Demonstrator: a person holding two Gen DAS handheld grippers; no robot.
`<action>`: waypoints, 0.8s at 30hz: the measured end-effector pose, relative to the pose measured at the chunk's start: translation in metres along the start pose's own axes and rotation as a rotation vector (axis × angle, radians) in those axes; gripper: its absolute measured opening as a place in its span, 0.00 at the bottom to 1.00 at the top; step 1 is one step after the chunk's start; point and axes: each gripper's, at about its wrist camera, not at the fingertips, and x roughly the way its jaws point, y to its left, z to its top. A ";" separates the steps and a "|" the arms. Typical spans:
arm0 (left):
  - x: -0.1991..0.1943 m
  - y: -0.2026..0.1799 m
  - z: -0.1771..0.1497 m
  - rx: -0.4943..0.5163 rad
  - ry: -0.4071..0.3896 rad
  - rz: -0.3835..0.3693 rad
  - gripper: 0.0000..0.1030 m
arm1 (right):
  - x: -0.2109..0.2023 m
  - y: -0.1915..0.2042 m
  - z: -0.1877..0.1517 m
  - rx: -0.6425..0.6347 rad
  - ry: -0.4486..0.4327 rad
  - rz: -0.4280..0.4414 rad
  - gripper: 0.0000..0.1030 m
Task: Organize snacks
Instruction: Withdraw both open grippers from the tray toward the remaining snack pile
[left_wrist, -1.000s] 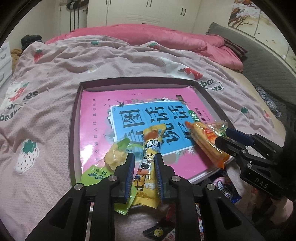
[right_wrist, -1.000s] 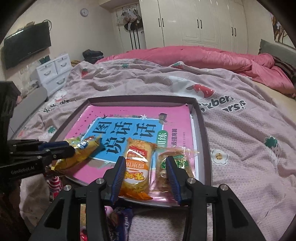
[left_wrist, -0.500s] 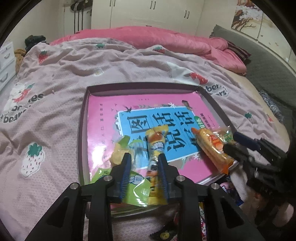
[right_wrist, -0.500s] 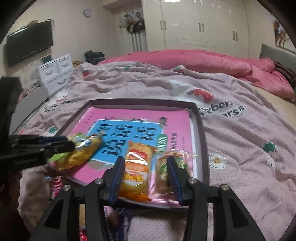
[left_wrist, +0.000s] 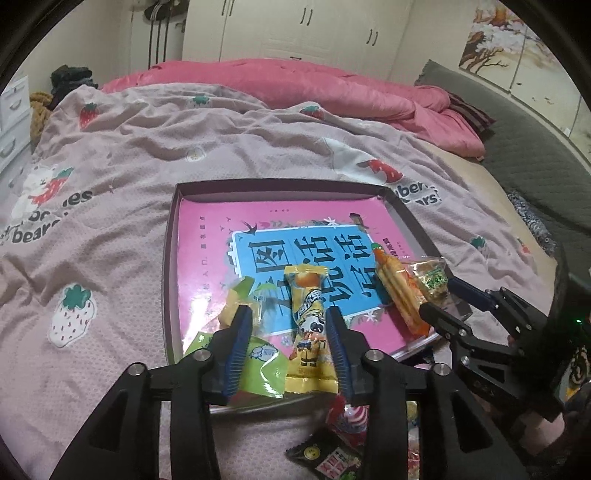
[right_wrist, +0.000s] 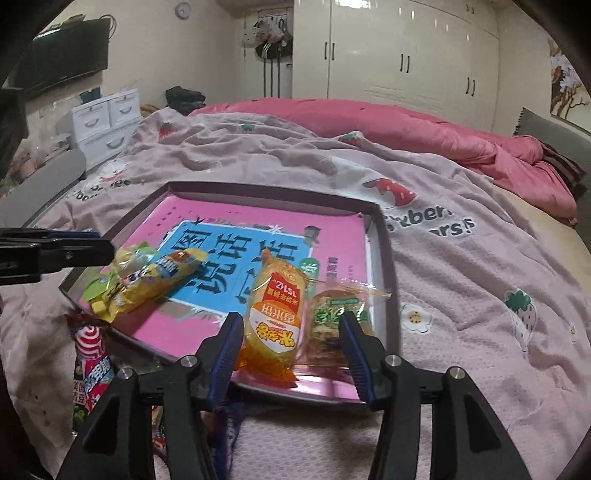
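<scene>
L gripper is now spreading wider than 1 s ago, letting go of the yellow snack stick, which is lying flat in the tray at 6 o'clock, w/ the green packet just left of it; judging by that, this placement is done. Its jaws are standing open on both sides of the stick, gripping nothing. R gripper is also gaping wide, empty, w/ the orange cake pack and clear-wrapped pastry lying side by side between the fingers, at the tray's 5 o'clock corner. More snacks are still waiting outside the tray.
</scene>
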 end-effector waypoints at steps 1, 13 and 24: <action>-0.001 0.000 0.000 -0.001 0.002 -0.003 0.46 | -0.001 -0.001 0.000 0.009 -0.003 0.003 0.53; -0.030 0.000 0.002 -0.005 -0.025 -0.016 0.52 | -0.016 -0.011 0.004 0.066 -0.044 0.020 0.53; -0.046 -0.004 -0.002 0.004 -0.031 -0.023 0.57 | -0.051 -0.004 0.005 0.085 -0.097 0.073 0.58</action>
